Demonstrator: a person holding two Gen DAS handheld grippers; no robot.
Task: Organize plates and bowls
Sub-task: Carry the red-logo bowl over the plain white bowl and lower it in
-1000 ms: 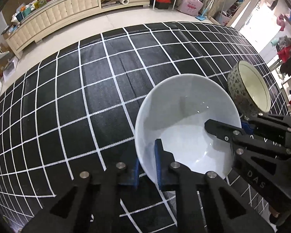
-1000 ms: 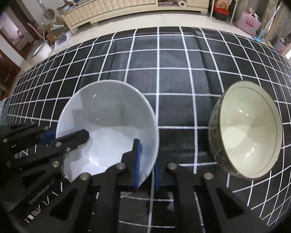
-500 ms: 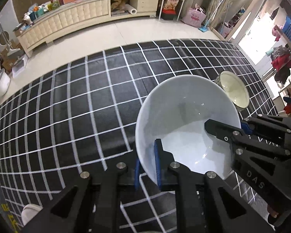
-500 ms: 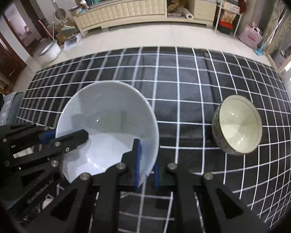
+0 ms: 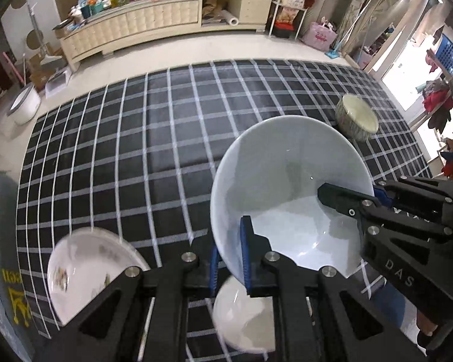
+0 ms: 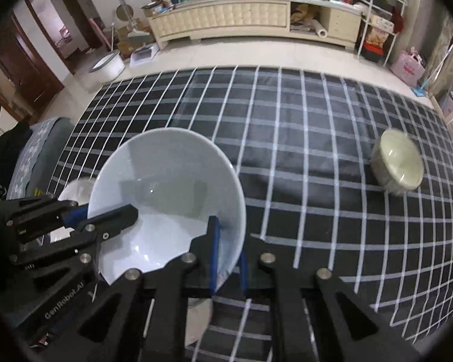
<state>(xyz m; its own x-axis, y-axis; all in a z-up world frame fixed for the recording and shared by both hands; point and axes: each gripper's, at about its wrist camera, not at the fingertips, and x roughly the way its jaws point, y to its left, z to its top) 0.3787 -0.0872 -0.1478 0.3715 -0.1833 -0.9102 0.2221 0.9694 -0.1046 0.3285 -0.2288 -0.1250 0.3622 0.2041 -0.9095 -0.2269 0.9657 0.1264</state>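
A large white bowl is held in the air above the black checked tablecloth. My left gripper is shut on its near rim. My right gripper is shut on the opposite rim; it shows in the left wrist view at right. The bowl also shows in the right wrist view. A patterned bowl with a cream inside stands at the far right of the table, also in the right wrist view. A floral white plate and a small white dish lie below, near the front edge.
A grey cushioned seat stands left of the table. A long cream sideboard with clutter stands across the floor. A white bucket sits on the floor beyond the table's left corner.
Both grippers have lifted the white bowl up and back toward the near edge. The patterned bowl now looks far smaller. The floral plate and small dish have come into view.
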